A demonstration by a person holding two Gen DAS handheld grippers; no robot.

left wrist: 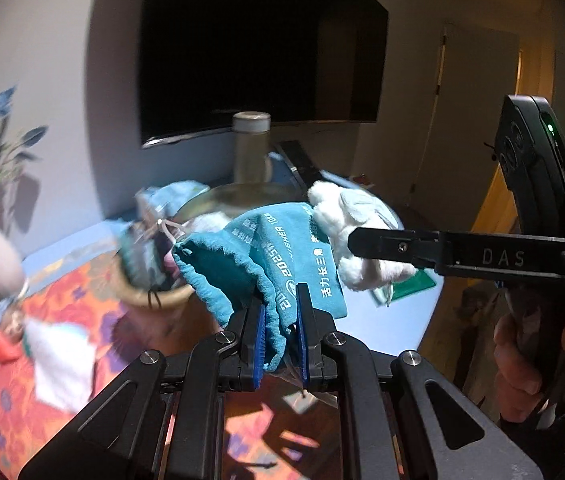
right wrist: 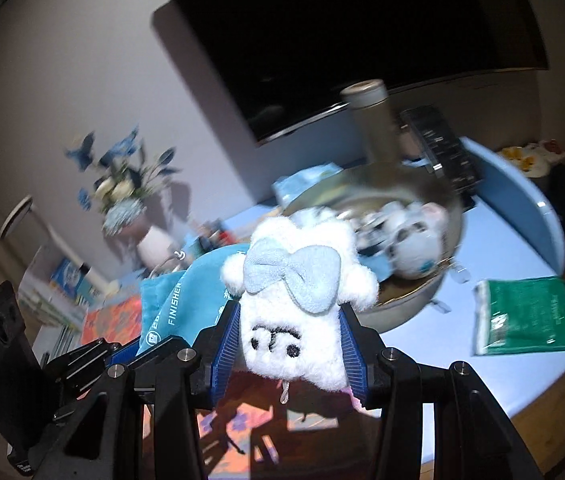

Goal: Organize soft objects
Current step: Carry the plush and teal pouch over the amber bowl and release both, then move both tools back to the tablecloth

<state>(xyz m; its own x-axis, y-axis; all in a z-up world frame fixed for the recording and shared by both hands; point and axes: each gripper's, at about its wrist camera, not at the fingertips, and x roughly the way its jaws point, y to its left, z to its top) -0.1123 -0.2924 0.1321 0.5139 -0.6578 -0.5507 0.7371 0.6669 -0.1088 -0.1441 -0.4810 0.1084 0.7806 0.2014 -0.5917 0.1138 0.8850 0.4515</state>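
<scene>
Left tongs (left wrist: 280, 322) pinched narrow on teal drawstring pouch (left wrist: 266, 252), lifted above worktop (left wrist: 402, 320). Right tongs (right wrist: 288, 346) clamped mid-width around white plush toy (right wrist: 302, 300), face upside down, blue bow on top, touching the pouch. Metal bowl (right wrist: 414, 300) behind holds more plush. Green packet (right wrist: 526, 316) lies right on worktop.

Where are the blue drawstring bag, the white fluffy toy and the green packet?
blue drawstring bag (left wrist: 282, 264): left wrist view, on its printed cloth.
white fluffy toy (right wrist: 302, 340): right wrist view, on its stitched face.
green packet (right wrist: 526, 312): right wrist view, on its flat front.
</scene>
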